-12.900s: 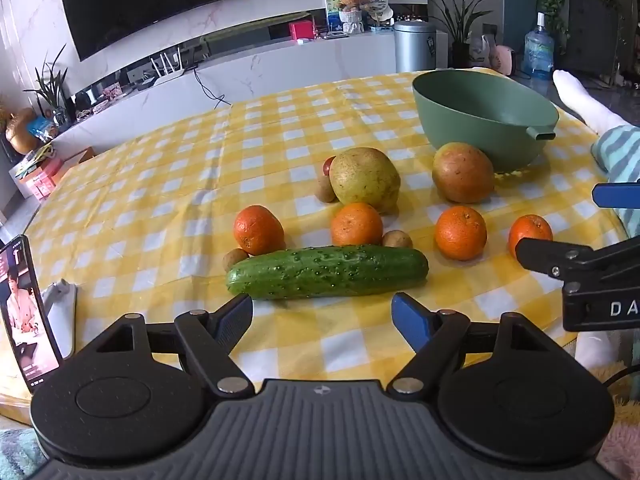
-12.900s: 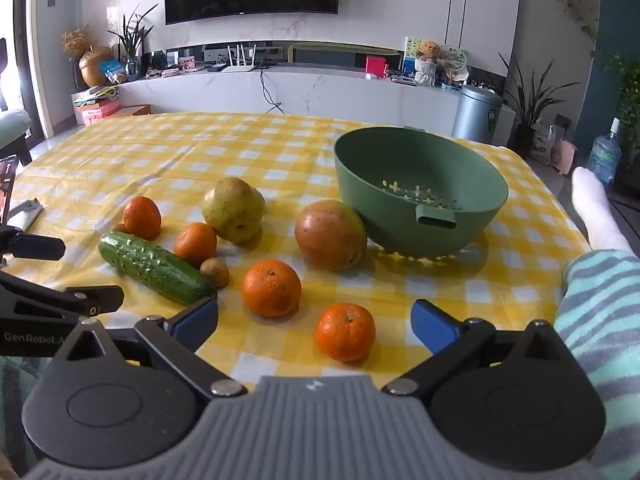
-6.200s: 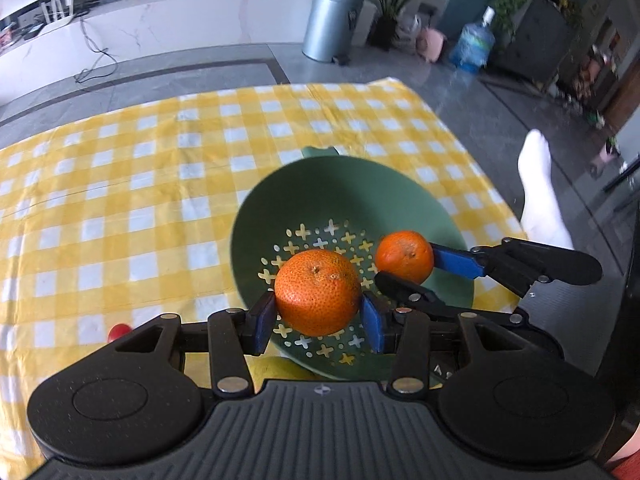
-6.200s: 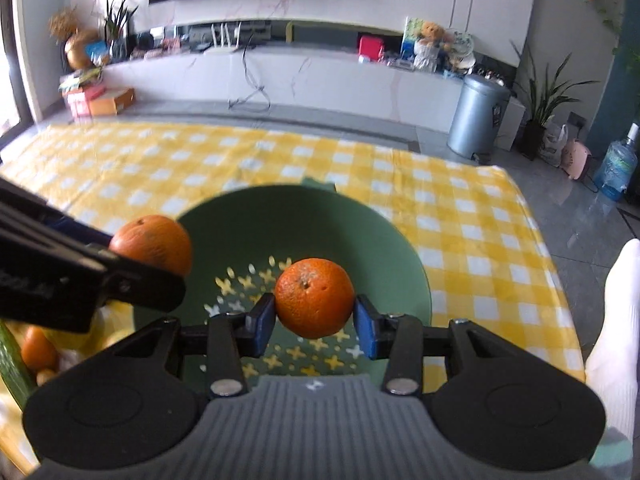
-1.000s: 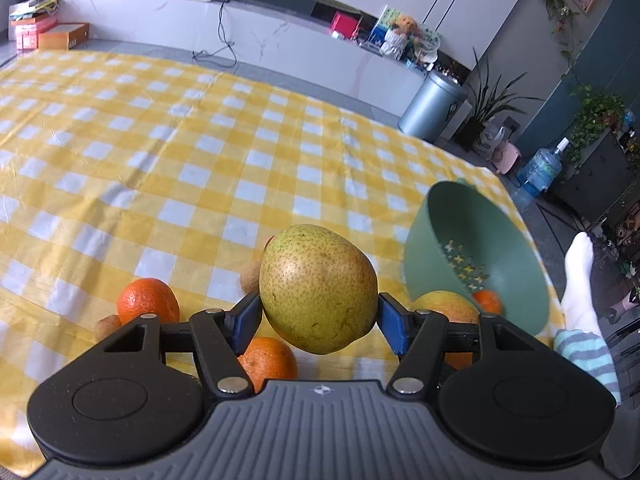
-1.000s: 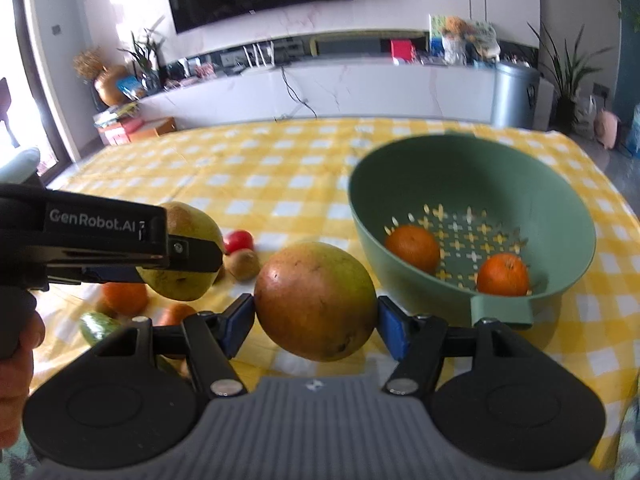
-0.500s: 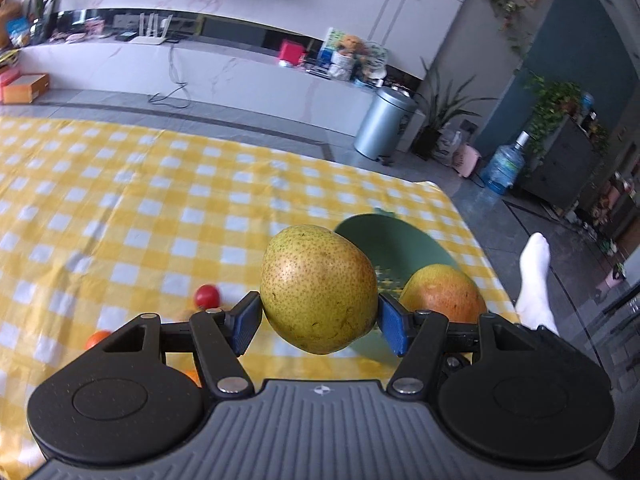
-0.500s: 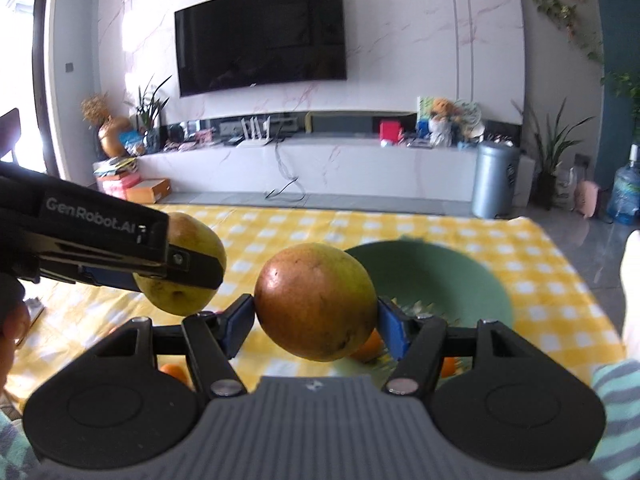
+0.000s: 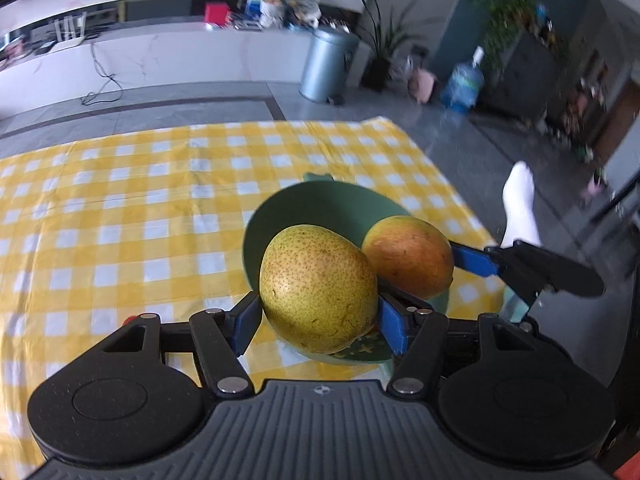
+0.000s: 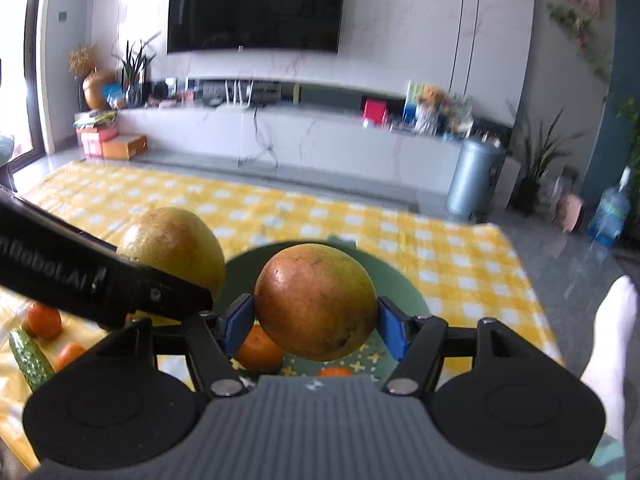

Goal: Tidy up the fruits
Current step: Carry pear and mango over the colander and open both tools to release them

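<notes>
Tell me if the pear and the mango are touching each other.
Cannot tell. In the left wrist view the pear overlaps the mango, hiding any contact. In the right wrist view a gap shows between them, but depth is unclear.

Speckled yellow-green pear [image 9: 318,292] up in the air over near-left rim of green bowl [image 9: 320,208], reddish-orange mango [image 9: 408,256] just right of it, also airborne; 2 oranges [image 10: 258,350] in bowl, cucumber [image 10: 30,358] + more oranges on cloth far left
</notes>
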The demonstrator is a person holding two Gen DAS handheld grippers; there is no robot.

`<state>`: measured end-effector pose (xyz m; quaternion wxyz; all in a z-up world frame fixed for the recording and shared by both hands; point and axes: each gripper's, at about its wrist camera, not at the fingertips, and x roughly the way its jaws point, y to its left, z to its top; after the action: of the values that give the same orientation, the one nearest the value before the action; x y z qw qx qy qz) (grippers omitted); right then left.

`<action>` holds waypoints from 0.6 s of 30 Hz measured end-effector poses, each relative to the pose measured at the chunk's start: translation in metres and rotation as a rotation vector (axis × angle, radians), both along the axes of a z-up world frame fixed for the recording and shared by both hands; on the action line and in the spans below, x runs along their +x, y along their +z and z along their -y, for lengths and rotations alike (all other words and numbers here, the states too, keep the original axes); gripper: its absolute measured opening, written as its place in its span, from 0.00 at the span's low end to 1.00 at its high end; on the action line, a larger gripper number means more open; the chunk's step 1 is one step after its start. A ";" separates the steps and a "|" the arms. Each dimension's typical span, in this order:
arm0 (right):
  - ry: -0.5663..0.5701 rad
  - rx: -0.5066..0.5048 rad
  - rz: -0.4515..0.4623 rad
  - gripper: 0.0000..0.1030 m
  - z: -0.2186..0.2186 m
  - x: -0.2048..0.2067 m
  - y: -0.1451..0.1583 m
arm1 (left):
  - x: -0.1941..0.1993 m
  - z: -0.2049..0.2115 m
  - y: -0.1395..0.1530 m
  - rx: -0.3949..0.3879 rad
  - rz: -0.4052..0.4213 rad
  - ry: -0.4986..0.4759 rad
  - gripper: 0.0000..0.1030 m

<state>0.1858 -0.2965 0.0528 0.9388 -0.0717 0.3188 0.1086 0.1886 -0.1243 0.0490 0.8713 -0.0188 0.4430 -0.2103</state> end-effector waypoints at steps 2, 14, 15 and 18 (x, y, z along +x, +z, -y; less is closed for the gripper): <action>0.009 -0.030 -0.028 0.61 -0.001 0.009 -0.006 | 0.008 0.006 -0.006 0.032 -0.018 -0.018 0.69; -0.003 -0.044 -0.164 0.61 0.000 0.034 -0.032 | 0.029 0.016 -0.029 0.102 -0.086 -0.097 0.68; -0.005 -0.042 -0.172 0.61 0.000 0.036 -0.033 | 0.029 0.019 -0.028 0.109 -0.084 -0.103 0.68; -0.012 -0.042 -0.193 0.62 0.001 0.038 -0.037 | 0.031 0.022 -0.030 0.121 -0.081 -0.116 0.68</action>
<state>0.2241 -0.2970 0.0160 0.9026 -0.0785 0.4106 0.1025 0.2196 -0.1461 0.0191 0.8386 0.0511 0.4901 -0.2324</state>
